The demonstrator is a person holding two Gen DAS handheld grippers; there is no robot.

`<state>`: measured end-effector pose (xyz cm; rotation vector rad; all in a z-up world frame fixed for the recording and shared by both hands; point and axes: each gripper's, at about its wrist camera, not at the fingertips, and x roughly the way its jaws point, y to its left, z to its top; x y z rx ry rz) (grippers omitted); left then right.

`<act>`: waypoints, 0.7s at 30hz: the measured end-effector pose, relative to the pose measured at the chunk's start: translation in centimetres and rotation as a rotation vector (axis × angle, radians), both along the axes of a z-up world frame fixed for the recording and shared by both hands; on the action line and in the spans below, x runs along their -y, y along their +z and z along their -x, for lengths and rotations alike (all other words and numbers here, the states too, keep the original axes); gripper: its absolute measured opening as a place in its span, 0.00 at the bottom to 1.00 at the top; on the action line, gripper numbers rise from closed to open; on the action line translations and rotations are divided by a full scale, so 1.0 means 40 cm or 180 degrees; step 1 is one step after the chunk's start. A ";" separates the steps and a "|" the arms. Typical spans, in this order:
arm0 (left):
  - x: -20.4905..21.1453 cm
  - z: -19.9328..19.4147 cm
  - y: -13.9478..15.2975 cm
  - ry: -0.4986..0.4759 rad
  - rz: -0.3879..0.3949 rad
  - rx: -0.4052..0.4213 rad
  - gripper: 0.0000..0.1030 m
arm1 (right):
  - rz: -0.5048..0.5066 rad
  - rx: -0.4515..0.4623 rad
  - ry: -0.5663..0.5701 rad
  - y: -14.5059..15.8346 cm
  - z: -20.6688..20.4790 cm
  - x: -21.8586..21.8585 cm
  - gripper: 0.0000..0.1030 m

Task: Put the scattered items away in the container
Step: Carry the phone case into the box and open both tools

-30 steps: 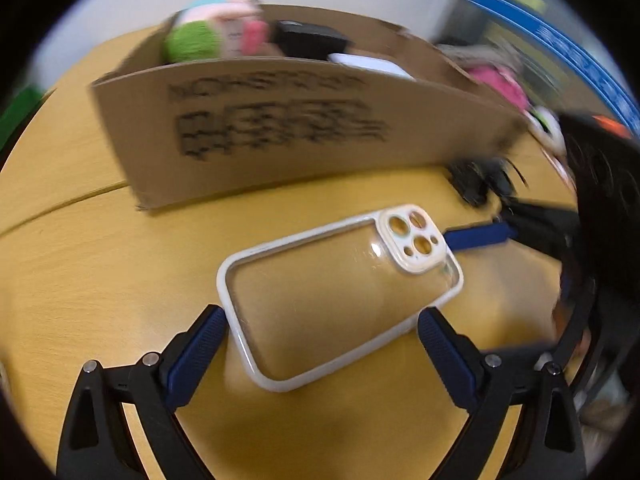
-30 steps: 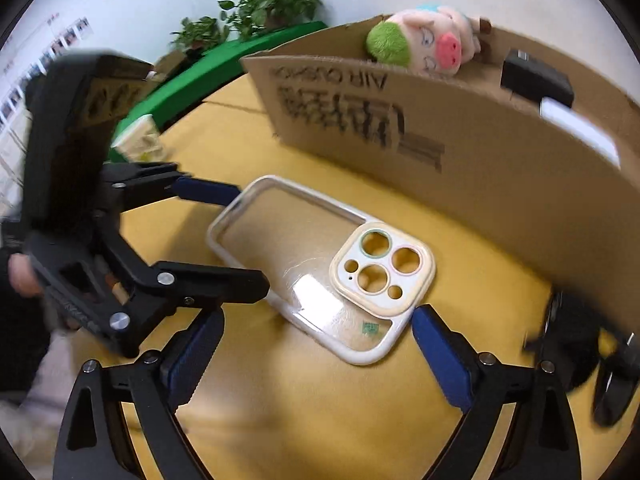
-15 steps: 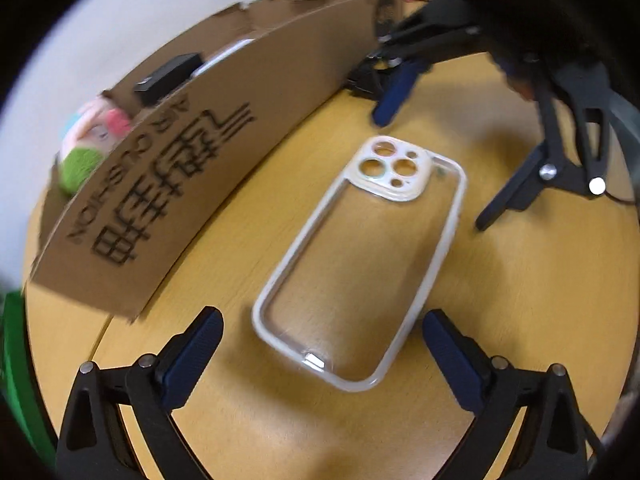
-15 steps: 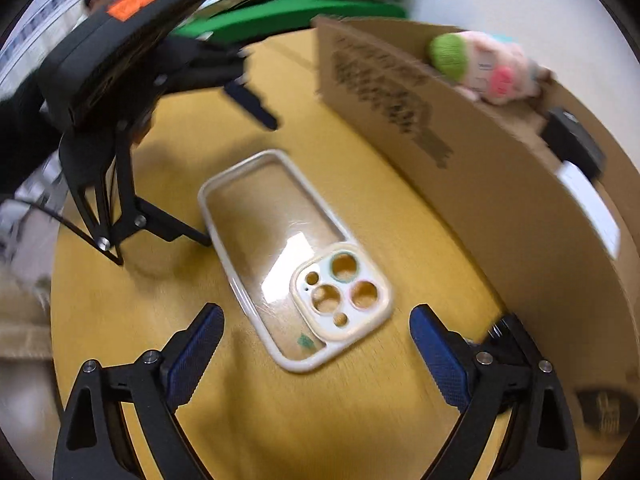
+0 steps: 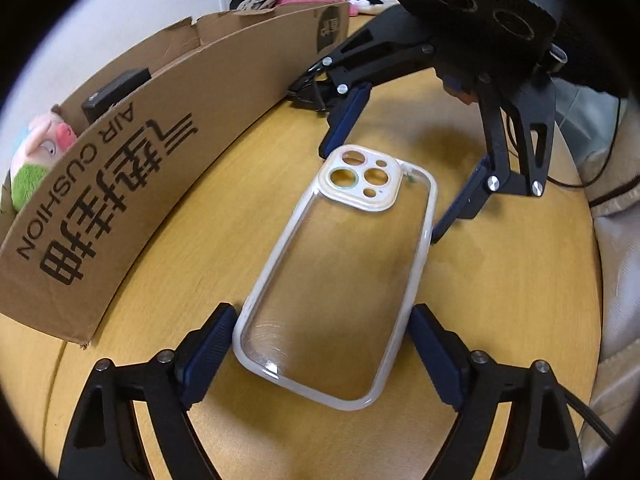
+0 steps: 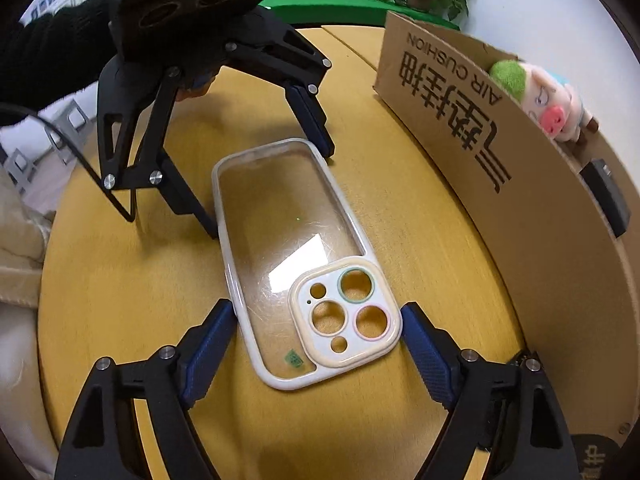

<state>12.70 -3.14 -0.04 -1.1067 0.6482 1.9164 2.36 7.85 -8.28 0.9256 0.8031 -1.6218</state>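
- Your left gripper (image 5: 322, 354) straddles the plain end of the phone case (image 5: 340, 280), fingers spread a little wider than the case. The left pad looks to touch or nearly touch the rim; the right pad sits just beside it. Nothing is clamped.
- The phone case lies flat on the round wooden table (image 5: 500, 280), clear back up, just in front of the cardboard box (image 5: 160, 152). It is the item nearest to hand that is not yet in the box.
- At the far end of the case, your right gripper (image 6: 320, 342) brackets the camera-cutout corner in the same way. Both pads stand just beside the rim, released, with no grip that can be seen.
- With one gripper at each short end, you seem set up for a two-handed pinch. A thin, flat, slick case is hard to lift from a tabletop with a single pair of fingers.
- Beyond the case, the cardboard box stands open-topped and already holds a plush pig (image 6: 548, 96) and a black block (image 6: 608, 196). It probably sits close so the carry stays short.
- Further back on the left view, black cables (image 5: 312, 96) lie on the table against the box; what they belong to cannot be told.
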 end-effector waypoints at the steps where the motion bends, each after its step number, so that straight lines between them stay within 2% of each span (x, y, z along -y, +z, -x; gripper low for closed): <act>1: 0.000 -0.005 0.018 0.0022 -0.0039 -0.0036 0.84 | 0.0017 -0.0011 -0.0002 0.010 -0.003 -0.007 0.85; 3: 0.000 -0.016 0.064 0.0042 -0.0072 -0.0178 0.85 | 0.0054 -0.0060 -0.0002 0.041 -0.005 -0.022 0.85; 6: -0.001 -0.035 0.167 0.0016 -0.0055 -0.0525 0.84 | 0.0136 -0.0220 0.0010 0.125 -0.002 -0.046 0.85; 8: -0.003 -0.023 0.261 -0.0010 -0.0011 -0.0761 0.84 | 0.0172 -0.0393 0.0035 0.203 0.003 -0.059 0.85; 11: -0.006 0.004 0.370 -0.0039 0.0003 -0.1033 0.84 | 0.0245 -0.0615 0.0049 0.320 0.033 -0.079 0.85; 13: -0.014 0.041 0.445 -0.0094 0.0096 -0.1208 0.84 | 0.0316 -0.0772 0.0070 0.407 0.066 -0.065 0.85; 17: -0.012 0.123 0.527 -0.0166 0.0258 -0.1322 0.83 | 0.0307 -0.1017 0.0101 0.494 0.122 -0.015 0.83; 21: 0.001 0.216 0.534 -0.0183 0.0331 -0.1216 0.83 | 0.0344 -0.0994 0.0074 0.516 0.218 0.021 0.83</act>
